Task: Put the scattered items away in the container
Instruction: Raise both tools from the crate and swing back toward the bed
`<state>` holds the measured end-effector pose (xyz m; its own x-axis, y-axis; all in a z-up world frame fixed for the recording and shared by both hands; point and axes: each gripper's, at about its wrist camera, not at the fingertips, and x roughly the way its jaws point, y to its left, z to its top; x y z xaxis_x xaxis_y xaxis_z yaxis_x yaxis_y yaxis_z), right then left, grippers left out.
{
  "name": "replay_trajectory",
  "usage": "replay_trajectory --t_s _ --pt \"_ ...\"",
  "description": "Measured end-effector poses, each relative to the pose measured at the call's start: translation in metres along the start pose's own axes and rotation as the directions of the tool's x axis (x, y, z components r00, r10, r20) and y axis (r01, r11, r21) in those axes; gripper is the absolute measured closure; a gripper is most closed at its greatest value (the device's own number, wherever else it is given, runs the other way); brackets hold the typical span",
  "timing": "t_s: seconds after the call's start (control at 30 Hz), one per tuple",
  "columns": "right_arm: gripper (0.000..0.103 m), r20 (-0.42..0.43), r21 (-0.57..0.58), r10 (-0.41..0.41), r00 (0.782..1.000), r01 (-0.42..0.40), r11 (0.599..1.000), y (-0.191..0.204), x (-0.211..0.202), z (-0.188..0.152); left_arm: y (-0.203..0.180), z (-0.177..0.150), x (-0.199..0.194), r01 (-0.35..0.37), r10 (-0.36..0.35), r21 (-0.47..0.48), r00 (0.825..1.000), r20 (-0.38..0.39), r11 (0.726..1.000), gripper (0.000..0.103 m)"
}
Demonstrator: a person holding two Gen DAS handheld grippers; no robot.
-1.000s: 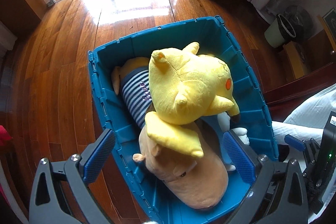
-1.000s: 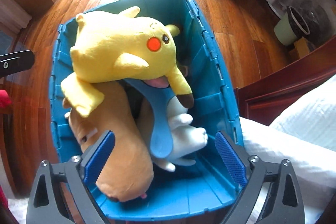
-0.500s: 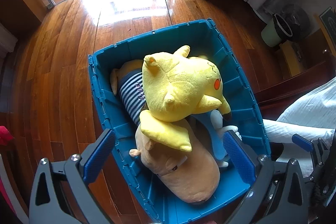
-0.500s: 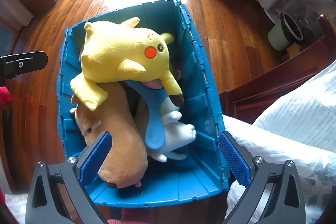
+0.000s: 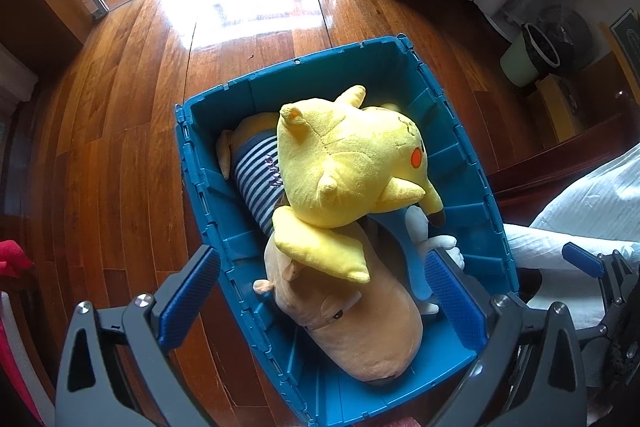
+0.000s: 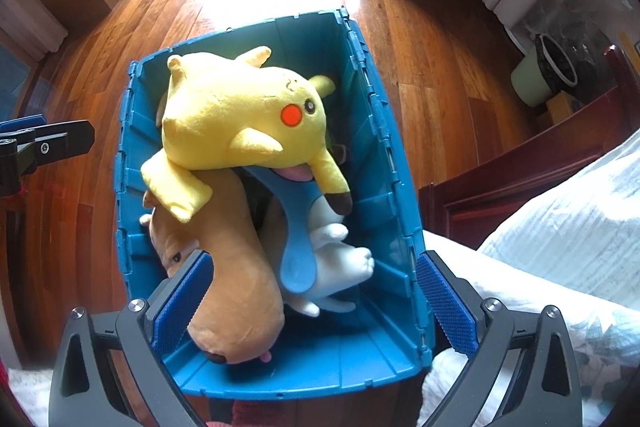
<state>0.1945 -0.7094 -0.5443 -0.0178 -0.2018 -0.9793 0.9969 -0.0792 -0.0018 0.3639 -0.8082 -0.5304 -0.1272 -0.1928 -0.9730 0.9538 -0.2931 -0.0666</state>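
Toys fill the blue bin (image 5: 460, 155): yellow plush (image 5: 348, 163) on top, tan plush (image 5: 360, 323) beneath. Left tool (image 5: 320, 291) and right tool (image 6: 312, 299) hang above the bin, both spread wide, empty.

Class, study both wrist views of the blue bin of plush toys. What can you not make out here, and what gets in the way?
- Striped plush: head hidden under the yellow plush, left wrist view.
- White and blue plush: face covered by the yellow plush, right wrist view.
- Blue bin: most of the floor buried under toys, near rim behind the open right tongs.
- Red item: cut by the left edge.
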Motion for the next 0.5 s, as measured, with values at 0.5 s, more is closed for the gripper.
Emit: replay_trajectory --t_s 0.5 --pt "0.001 0.174 0.097 -0.034 0.984 0.018 0.995 0.005 -0.123 -0.045 -0.013 -0.044 -0.126 -0.072 0.062 0.063 0.988 0.144 0.995 0.000"
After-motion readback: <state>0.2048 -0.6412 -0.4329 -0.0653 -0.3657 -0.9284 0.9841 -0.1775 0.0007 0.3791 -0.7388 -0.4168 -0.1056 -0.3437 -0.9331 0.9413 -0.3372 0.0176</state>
